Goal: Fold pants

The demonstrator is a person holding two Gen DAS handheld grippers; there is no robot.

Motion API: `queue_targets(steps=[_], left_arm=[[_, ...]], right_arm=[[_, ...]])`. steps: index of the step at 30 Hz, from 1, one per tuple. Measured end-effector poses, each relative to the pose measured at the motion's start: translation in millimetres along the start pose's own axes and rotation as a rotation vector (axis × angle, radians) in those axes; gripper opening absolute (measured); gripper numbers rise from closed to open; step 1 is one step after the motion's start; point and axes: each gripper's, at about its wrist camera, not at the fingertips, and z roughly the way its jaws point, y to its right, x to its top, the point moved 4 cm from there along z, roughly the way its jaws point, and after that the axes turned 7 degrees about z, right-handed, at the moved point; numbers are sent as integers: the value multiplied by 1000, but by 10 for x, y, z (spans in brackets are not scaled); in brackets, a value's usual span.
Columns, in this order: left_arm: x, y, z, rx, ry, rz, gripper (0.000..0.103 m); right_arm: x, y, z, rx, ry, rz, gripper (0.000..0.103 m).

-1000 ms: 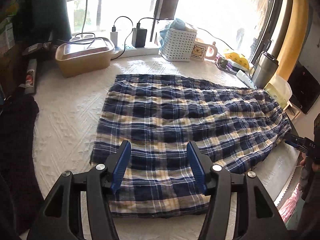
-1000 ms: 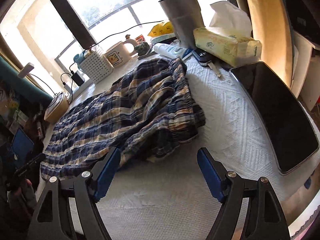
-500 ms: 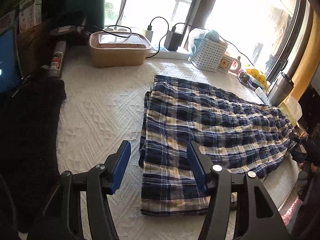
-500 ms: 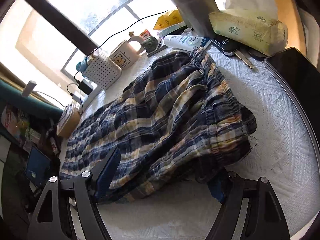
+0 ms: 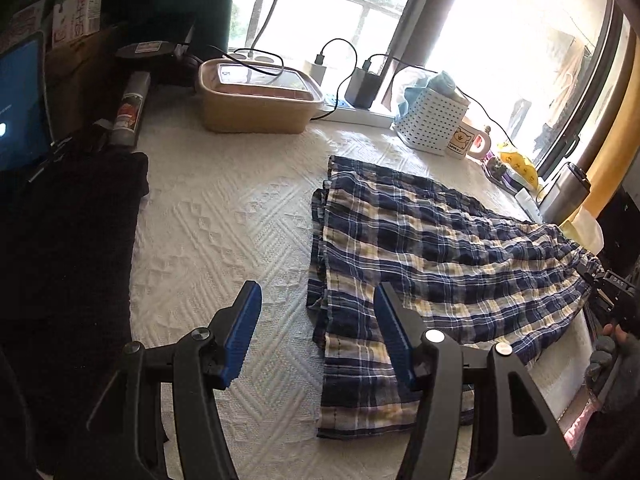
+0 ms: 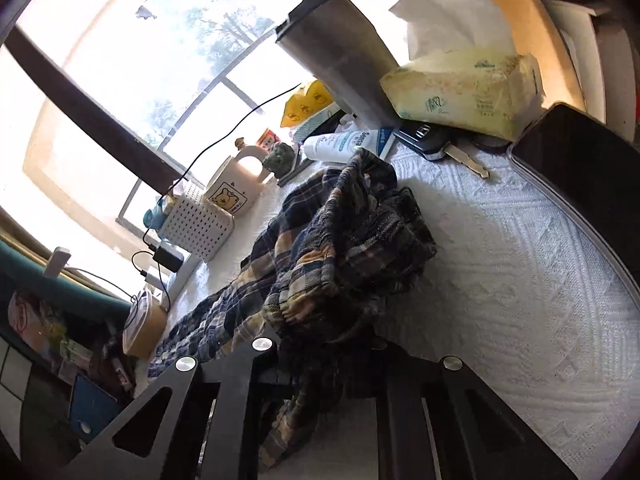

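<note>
The plaid pants [image 5: 440, 264] lie on the white cloth [image 5: 224, 220]. Behind them, a white basket [image 5: 434, 122] holds blue fabric; left of it stands a lidded tan box [image 5: 256, 98]. The left gripper [image 5: 318, 332] hangs spread over the leg hem. The right gripper [image 6: 320, 344] is clenched on the bunched waistband.

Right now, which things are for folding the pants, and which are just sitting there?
For the job:
plaid pants
left gripper, open over the leg hems
right gripper, shut on the waistband

Just lying about:
tan lidded container
white perforated basket
bear mug
steel tumbler
tissue pack
car key
lotion tube
</note>
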Motion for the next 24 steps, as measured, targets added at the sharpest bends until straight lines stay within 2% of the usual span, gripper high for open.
queue_targets(steps=[6, 11, 17, 24], left_arm=[[-15, -30, -41, -32, 15, 3, 58], [-28, -83, -105, -55, 29, 6, 59], [-66, -224, -213, -64, 51, -9, 59], [-159, -473, -417, -44, 71, -39, 59]], right_arm=[[33, -515, -121, 3, 51, -160, 13], [-143, -1144, -80, 52, 46, -316, 13], [-813, -1965, 233, 131, -50, -538, 13], [-1790, -2500, 700, 206, -254, -692, 11]])
